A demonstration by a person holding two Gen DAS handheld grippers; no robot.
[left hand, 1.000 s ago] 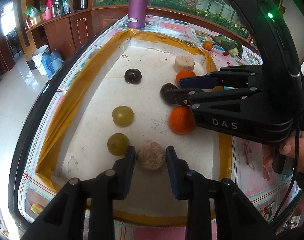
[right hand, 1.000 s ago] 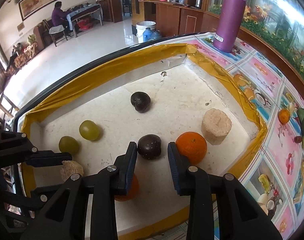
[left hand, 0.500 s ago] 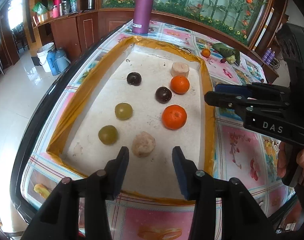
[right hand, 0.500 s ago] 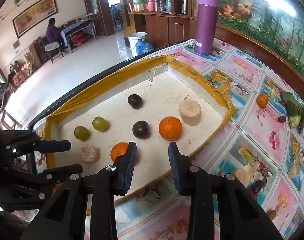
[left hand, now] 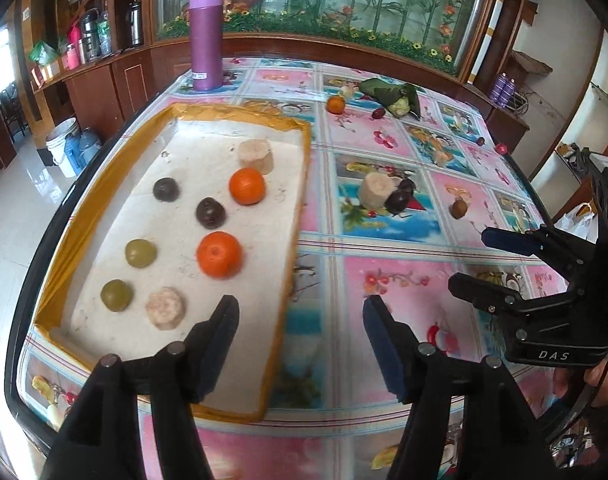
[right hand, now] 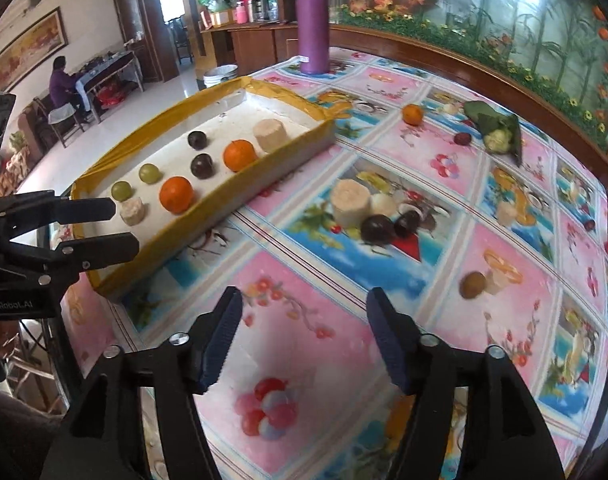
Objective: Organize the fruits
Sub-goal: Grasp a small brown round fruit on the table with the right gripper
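Note:
A white tray with a yellow rim point(left hand: 291, 248) point(right hand: 239, 204) holds several fruits in rows: two oranges point(left hand: 219, 254), two dark passion fruits point(left hand: 210, 212), two green fruits point(left hand: 140, 253) and two beige chunks point(left hand: 165, 307). On the tablecloth lie a beige chunk point(right hand: 350, 202), dark fruits point(right hand: 378, 229), a brown fruit point(right hand: 472, 285) and an orange point(right hand: 412, 114). My left gripper point(left hand: 299, 322) is open and empty above the tray's near right corner. My right gripper point(right hand: 301, 320) is open and empty over the cloth.
A purple flask point(left hand: 206, 36) stands at the table's far edge. A green leaf bundle point(right hand: 498, 130) and small red fruits point(right hand: 462, 138) lie at the back right. The table edge runs along the left, with floor beyond.
Both grippers have drawn back from the tray, risen and opened wider. The right gripper has swung right over the tablecloth. The tray fruits have not moved.

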